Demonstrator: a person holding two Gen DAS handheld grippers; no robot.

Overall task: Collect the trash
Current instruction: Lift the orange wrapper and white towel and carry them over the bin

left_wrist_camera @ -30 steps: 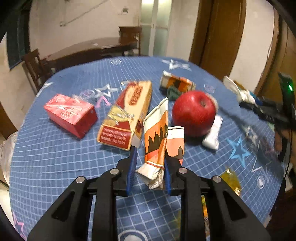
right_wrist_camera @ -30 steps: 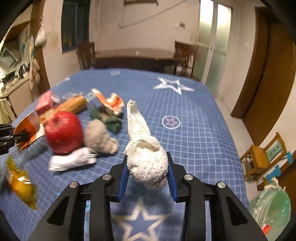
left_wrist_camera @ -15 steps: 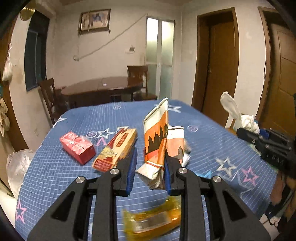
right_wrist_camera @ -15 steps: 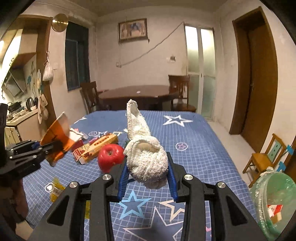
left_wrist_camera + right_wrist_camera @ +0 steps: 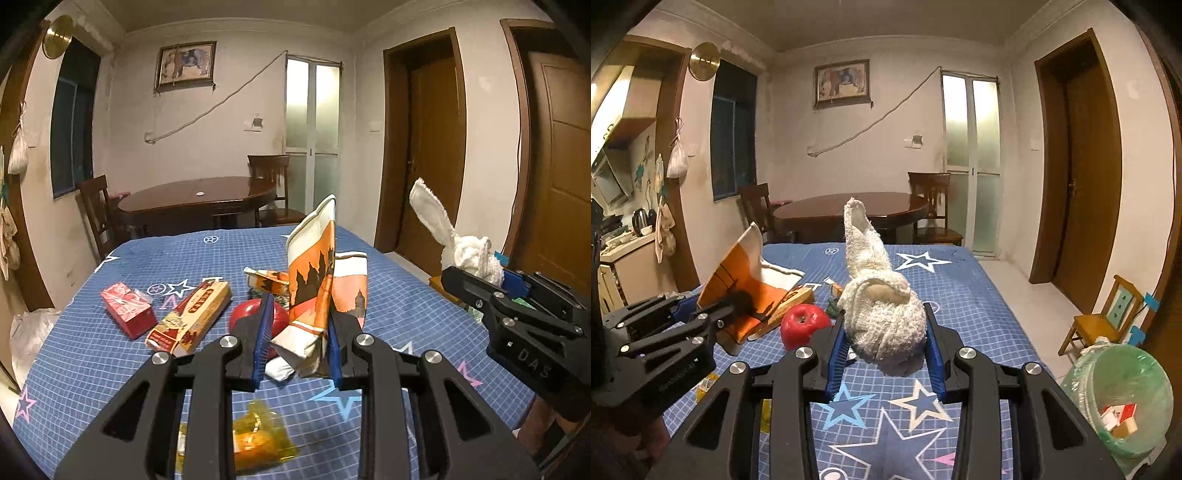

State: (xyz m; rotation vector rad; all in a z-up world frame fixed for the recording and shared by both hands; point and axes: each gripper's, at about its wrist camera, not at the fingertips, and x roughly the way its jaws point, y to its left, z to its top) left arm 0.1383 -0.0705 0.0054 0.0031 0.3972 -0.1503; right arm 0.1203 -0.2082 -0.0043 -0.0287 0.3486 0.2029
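Both claws have been raised clear of the desk (image 5: 960, 291). An orange wrapper (image 5: 314, 280) is clamped in the left claw (image 5: 297, 341), a white cloth (image 5: 882, 314) in the right claw (image 5: 886, 347). A green-lined bin (image 5: 1123, 402) is seen low right, nearest the right claw.

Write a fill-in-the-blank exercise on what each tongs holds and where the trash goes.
The left tongs are shut on an orange and white ____.
The right tongs are shut on a bunched white ____.
The fruit on the blue tablecloth is a red ____.
The bin beside the table is lined with a ____ bag.

Missing words: wrapper; cloth; apple; green
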